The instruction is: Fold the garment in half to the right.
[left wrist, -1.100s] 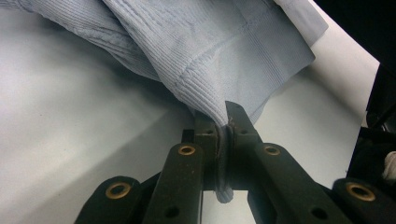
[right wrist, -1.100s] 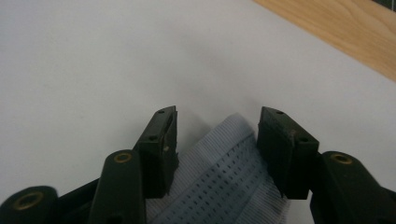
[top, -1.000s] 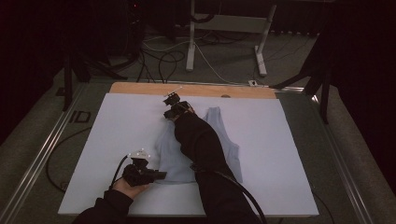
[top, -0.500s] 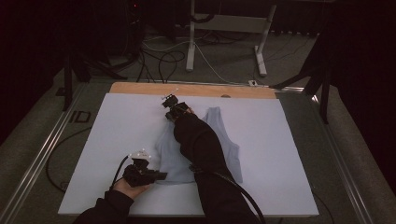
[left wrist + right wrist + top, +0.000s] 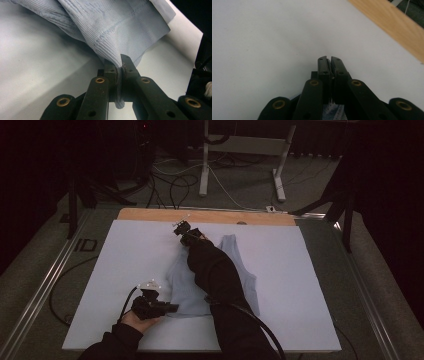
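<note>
A pale blue ribbed garment [image 5: 246, 285] lies on the white table cover [image 5: 125, 255], partly hidden under the person's right forearm. My left gripper [image 5: 172, 308] sits near the front left and is shut on a bottom corner of the garment [image 5: 112, 25]; that view has the knit pinched between the jaws of the left gripper [image 5: 118, 62]. My right gripper [image 5: 179, 226] reaches to the far middle of the table. Its own view has the right gripper [image 5: 328, 59] shut, with a bit of blue fabric [image 5: 332, 110] caught low between the jaws.
A wooden strip [image 5: 210, 216] runs along the table's far edge, close ahead of the right gripper, and appears as the wooden strip [image 5: 392, 27] in its view. Metal rails flank the table. Cables and a stand's legs [image 5: 205, 175] lie on the floor beyond.
The right gripper has crept a little to the left and farther along the table, drawing the garment's top with it. The left gripper has stayed put.
</note>
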`<state>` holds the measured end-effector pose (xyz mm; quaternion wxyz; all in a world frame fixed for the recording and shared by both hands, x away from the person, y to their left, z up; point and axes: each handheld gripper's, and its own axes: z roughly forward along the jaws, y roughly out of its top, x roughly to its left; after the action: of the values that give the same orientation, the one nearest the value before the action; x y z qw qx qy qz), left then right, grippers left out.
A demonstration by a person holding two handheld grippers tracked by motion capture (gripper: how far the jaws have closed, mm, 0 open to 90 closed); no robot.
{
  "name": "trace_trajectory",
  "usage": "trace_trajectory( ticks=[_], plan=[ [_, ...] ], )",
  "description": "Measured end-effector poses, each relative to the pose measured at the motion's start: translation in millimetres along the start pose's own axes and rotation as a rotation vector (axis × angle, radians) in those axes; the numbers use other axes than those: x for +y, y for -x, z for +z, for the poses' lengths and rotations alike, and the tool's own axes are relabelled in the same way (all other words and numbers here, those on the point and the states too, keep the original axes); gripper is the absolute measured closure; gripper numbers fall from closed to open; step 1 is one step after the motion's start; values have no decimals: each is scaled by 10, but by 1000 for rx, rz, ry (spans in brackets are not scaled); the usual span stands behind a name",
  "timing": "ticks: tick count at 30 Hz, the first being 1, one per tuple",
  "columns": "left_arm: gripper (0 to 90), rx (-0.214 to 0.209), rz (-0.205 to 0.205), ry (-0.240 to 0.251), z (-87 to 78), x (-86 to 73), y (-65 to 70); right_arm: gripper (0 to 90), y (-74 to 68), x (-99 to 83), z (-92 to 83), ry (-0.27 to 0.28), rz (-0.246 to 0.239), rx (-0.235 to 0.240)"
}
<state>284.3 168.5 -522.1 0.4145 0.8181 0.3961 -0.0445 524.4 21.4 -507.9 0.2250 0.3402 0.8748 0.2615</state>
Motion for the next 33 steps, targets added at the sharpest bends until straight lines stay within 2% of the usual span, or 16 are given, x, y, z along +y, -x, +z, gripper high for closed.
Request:
trace_trajectory(
  ticks=[13, 16, 25, 33],
  plan=[
    [861, 7, 16, 15, -27, 40, 66, 879, 140, 44, -301, 88, 33, 13],
    [861, 3, 29, 24, -44, 74, 110, 878, 191, 51, -399, 119, 41, 8],
    [861, -20, 71, 38, -50, 222, 263, 878, 303, 96, -615, 148, 42, 10],
    [861, -29, 102, 40, -34, 341, 377, 878, 405, 57, -760, 180, 65, 14]
  ],
)
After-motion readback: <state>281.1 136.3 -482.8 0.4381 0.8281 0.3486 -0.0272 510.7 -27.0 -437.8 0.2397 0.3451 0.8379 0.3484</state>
